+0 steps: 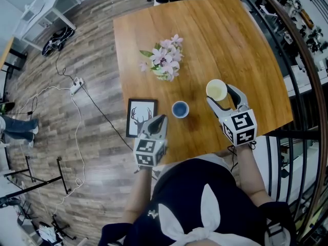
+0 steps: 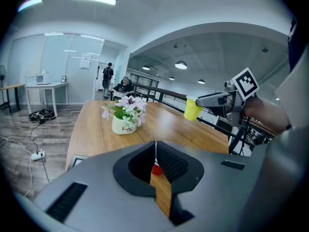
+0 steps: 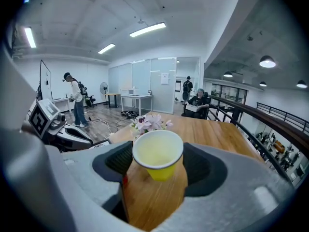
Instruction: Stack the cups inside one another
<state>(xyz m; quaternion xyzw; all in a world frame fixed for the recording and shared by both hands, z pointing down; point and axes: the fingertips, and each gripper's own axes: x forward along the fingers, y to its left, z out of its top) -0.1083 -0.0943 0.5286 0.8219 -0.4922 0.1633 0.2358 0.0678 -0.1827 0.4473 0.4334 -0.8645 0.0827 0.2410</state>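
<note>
right hand-held gripper (image 1: 222,95): pinching yellow cup (image 3: 158,154), raised | left hand-held gripper (image 2: 155,153): jaws pressed together | blue cup (image 1: 180,109): on tabletop (image 1: 215,29) between them

— What's the table (image 1: 230,35) made of?
— Wood, warm brown, smooth, with a soft sheen. The floor (image 1: 92,50) is grey-brown planking and duller.
— And the yellow cup (image 3: 158,151)?
— It looks like paper, matt outside and paler inside. The blue cup (image 1: 180,108) is too small to judge.
— The tools?
— The left gripper (image 2: 155,149) and right gripper (image 3: 159,166) have matt grey plastic-looking shells. The pads (image 3: 113,162) are black and finely ribbed.
— Anything glossy?
— The vase (image 2: 124,125) is white and shiny, like glazed ceramic. The railing (image 3: 256,110) looks like dark metal.
</note>
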